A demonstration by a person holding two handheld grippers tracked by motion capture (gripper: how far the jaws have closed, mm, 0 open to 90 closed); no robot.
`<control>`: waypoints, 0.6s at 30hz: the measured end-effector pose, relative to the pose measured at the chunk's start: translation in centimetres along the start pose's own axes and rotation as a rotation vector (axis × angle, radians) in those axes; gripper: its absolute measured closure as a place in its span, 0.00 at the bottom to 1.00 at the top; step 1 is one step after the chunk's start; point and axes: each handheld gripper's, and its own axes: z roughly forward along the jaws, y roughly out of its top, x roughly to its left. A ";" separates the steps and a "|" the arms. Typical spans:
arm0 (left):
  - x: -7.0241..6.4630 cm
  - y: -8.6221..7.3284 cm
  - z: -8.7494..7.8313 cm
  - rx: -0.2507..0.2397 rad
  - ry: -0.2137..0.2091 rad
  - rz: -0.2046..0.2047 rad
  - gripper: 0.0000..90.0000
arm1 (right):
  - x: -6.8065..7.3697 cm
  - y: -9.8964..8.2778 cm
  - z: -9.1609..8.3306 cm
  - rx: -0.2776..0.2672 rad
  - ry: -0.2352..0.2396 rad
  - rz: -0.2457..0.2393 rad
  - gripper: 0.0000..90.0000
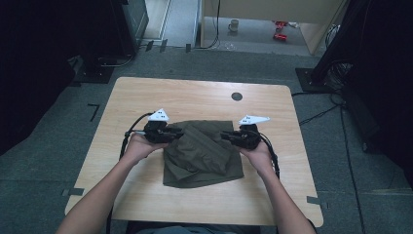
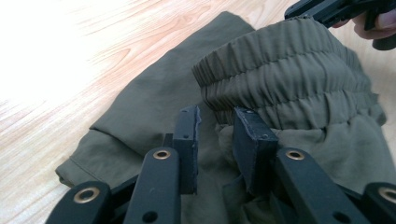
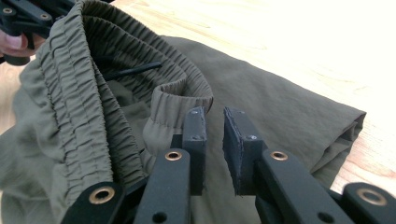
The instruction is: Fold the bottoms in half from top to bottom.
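Black jaws rising from the bottom of the left gripper view belong to the left gripper (image 2: pixel 215 140), and they stand slightly apart with olive cloth bunched at the gap; whether they actually pinch it I cannot tell. Across the garment, the right gripper (image 3: pixel 214 140) looks the same in its own view: jaws a little apart, a fold of the elastic waistband (image 3: pixel 180 93) just at their tips, no firm bite visible. In the high view both grippers sit at the middle of the frame, at either end of the waistband of the olive shorts (image 1: pixel 202 156), which lie crumpled at the centre of the wooden table (image 1: pixel 146 97), the legs trailing toward the lower edge. My judgement is that this thin woven fabric will be light, limp and a bit slick, sagging wherever it is unsupported, so the thick gathered waistband is the soundest place to take hold, one side for each gripper. A dark drawstring (image 3: pixel 133 70) shows inside the waistband opening in the right gripper view. Much is uncertain: the legs are folded under one another, the pad faces are hidden by cloth, and the upper right of the right gripper view is washed out by glare on the wood.
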 end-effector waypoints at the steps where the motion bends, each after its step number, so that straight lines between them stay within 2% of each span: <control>1: -0.1 -0.1 -0.1 -0.004 0.003 0.004 0.79 | 0.2 -0.1 -0.2 0.000 0.001 -0.009 0.87; 3: -0.1 -0.1 -0.1 0.000 0.010 0.007 0.82 | 0.6 -0.3 -0.4 0.006 -0.006 -0.016 0.87; 8: 0.9 -0.9 1.6 0.086 0.055 -0.038 0.95 | 0.2 -0.8 0.5 0.049 -0.039 0.000 0.92; 10: 1.4 -1.2 2.3 0.112 0.055 -0.067 0.98 | -0.3 -1.0 1.0 0.072 -0.054 0.021 0.95; 12: 1.7 -1.4 2.8 0.120 0.047 -0.078 1.00 | -0.8 -1.2 1.6 0.103 -0.076 0.032 0.99; 16: 1.8 -1.4 3.8 0.134 0.044 -0.066 1.00 | -1.8 -1.4 2.7 0.131 -0.109 0.043 1.00; 18: 1.9 -1.4 4.2 0.135 0.044 -0.061 1.00 | -2.2 -1.3 3.2 0.141 -0.111 0.058 1.00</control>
